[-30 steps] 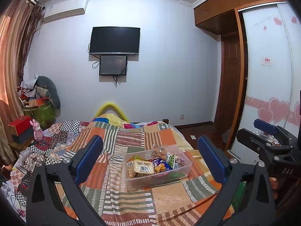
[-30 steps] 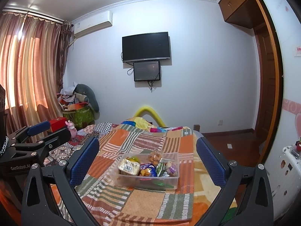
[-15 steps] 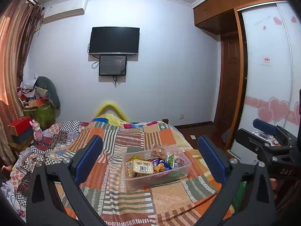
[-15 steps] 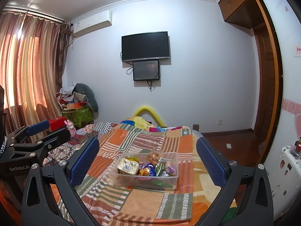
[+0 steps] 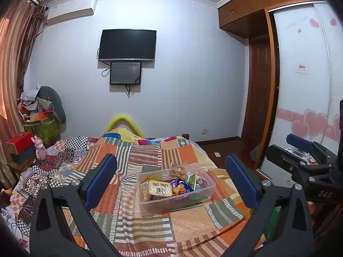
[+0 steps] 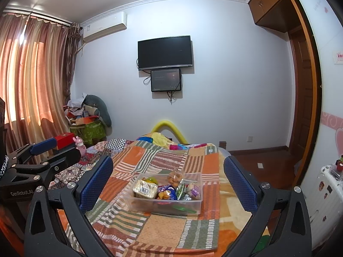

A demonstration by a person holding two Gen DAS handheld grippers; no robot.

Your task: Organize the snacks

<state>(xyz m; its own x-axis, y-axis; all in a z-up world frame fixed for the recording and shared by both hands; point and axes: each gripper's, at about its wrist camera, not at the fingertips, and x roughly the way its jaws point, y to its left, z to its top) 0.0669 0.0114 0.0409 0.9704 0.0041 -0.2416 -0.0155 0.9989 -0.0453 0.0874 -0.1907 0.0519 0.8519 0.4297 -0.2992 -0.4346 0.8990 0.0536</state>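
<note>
A clear plastic bin [image 5: 211,189] [image 6: 195,205] sits on the patchwork blanket of the bed, filled with several snack packets. A pale cracker pack with a barcode [image 5: 159,190] lies at its left. A blue cookie packet [image 5: 182,187] [image 6: 166,193] and a green packet [image 6: 181,189] lie in the middle. A bagged bun [image 5: 178,169] [image 6: 174,176] rests at the far side. My left gripper [image 5: 171,181] is open and empty, held back from the bin. My right gripper [image 6: 168,183] is open and empty, also short of it.
The bed's blanket [image 5: 148,156] stretches ahead. A nightstand with a red box [image 5: 20,142] and a pink toy [image 5: 39,148] stands at the left. A wardrobe [image 5: 300,85] and a door are to the right. The other gripper shows in each view [image 5: 304,160] [image 6: 38,160].
Both views have shifted only slightly; the bin sits a touch higher in the right wrist view. Both grippers stay open and empty.
</note>
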